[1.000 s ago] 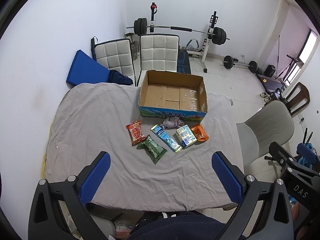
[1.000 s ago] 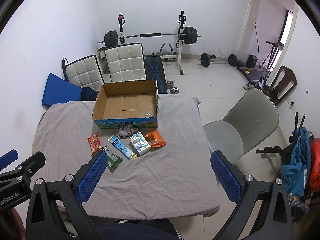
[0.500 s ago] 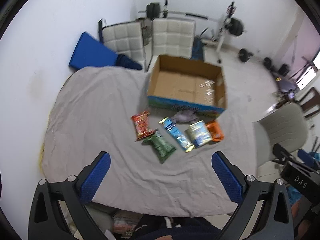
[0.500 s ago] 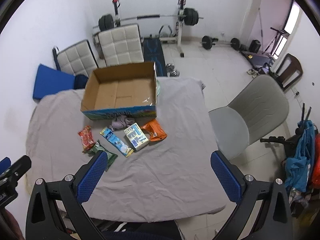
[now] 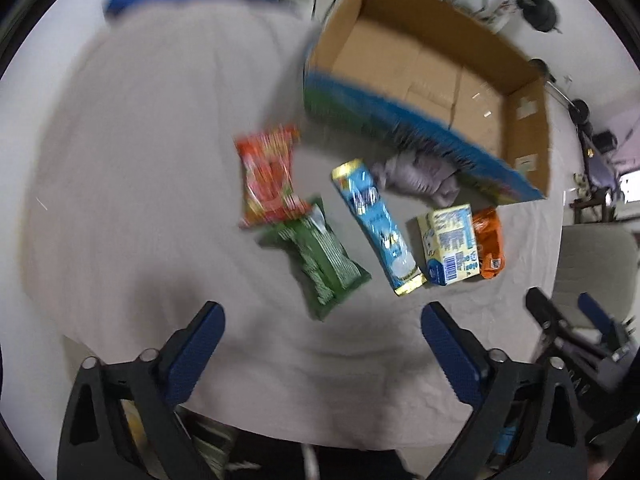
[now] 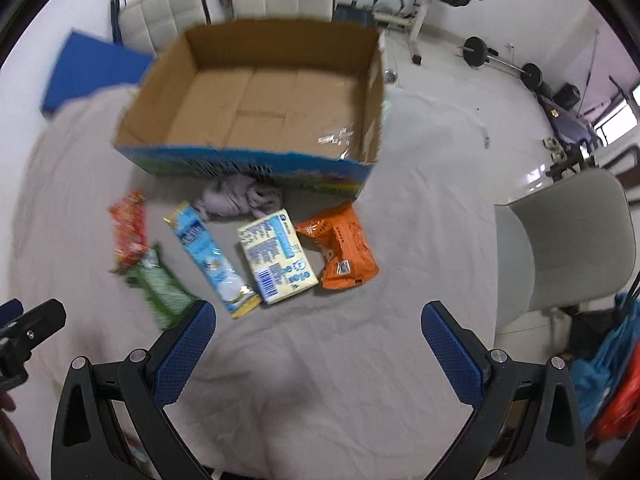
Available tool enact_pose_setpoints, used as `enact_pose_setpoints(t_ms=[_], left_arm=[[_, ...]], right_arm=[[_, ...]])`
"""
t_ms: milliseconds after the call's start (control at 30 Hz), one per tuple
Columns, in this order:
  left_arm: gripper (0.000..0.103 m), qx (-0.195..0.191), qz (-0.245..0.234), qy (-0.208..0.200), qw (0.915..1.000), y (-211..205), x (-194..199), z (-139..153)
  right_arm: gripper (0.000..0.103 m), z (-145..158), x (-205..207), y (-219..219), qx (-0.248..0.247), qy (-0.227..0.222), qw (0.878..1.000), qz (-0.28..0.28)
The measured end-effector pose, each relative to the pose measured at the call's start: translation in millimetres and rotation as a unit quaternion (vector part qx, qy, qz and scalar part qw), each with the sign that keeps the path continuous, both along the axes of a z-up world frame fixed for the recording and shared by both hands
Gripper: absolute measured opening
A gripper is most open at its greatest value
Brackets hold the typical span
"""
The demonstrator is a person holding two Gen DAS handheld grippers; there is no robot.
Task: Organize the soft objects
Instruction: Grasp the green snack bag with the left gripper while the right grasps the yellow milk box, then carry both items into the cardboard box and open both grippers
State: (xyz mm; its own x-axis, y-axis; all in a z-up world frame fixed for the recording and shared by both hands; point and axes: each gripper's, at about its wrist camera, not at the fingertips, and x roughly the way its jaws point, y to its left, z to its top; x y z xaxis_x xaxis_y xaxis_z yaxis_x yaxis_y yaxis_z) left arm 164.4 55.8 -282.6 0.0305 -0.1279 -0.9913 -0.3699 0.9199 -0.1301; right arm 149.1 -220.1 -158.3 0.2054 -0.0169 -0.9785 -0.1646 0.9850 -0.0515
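I hold both tools above the near edge of the table, which is covered by a grey cloth (image 6: 420,184). My left gripper (image 5: 322,334) has its blue pads spread wide with nothing between them, and my right gripper (image 6: 318,334) is spread the same way, also empty. An open cardboard box (image 6: 256,92) sits at the far side of the cloth, with nothing inside that I can see. Just in front of its near wall lies a crumpled grey rag (image 6: 240,200). Nearer to me runs a row of packets: a red snack packet (image 6: 128,230) at the left, a green packet (image 6: 162,290) touching its near end, a long light-blue packet (image 6: 212,258), a pale yellow carton (image 6: 276,256), and an orange packet (image 6: 342,248) at the right. A grey chair (image 6: 568,240) stands right of the table.
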Motion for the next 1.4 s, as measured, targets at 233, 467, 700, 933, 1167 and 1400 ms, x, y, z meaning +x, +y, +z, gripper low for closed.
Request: enact_pose_setpoints(t_ms=[233, 467, 700, 933, 1167, 1400], left_arm=[[0.085, -0.096, 0.103, 0.106, 0.9843, 22.3, 15.0, -93.8], [0.073, -0.111, 0.127, 0.155, 0.9733, 21.6, 25.6, -139.9], [0.043, -0.091, 0.096, 0.152, 0.9794, 5.6, 34.8, -149.9], [0.038, -0.015, -0.057, 0.125, 0.9904, -32.1, 44.3, -117.5], [0.047, -0.006, -0.133, 0.143, 0.9807, -48.0, 43.5, -115.8], [0.045, -0.029, -0.072, 0.116, 0.9902, -21.7, 24.1, -124.4]], right_arm=[[0.102, -80.9, 40.6, 19.5, 0.022, 0.078, 0.997, 0.005], [0.1, -126.3, 61.8, 30.5, 0.062, 0.144, 0.987, -0.018], [0.077, -158.4, 68.8, 45.4, 0.034, 0.176, 0.984, -0.011], [0.069, -163.8, 54.0, 37.7, 0.049, 0.224, 0.973, -0.019], [0.069, -172.2, 24.0, 53.0, 0.018, 0.226, 0.974, 0.001], [0.072, -201.7, 10.1, 85.7, -0.01, 0.207, 0.978, -0.009]])
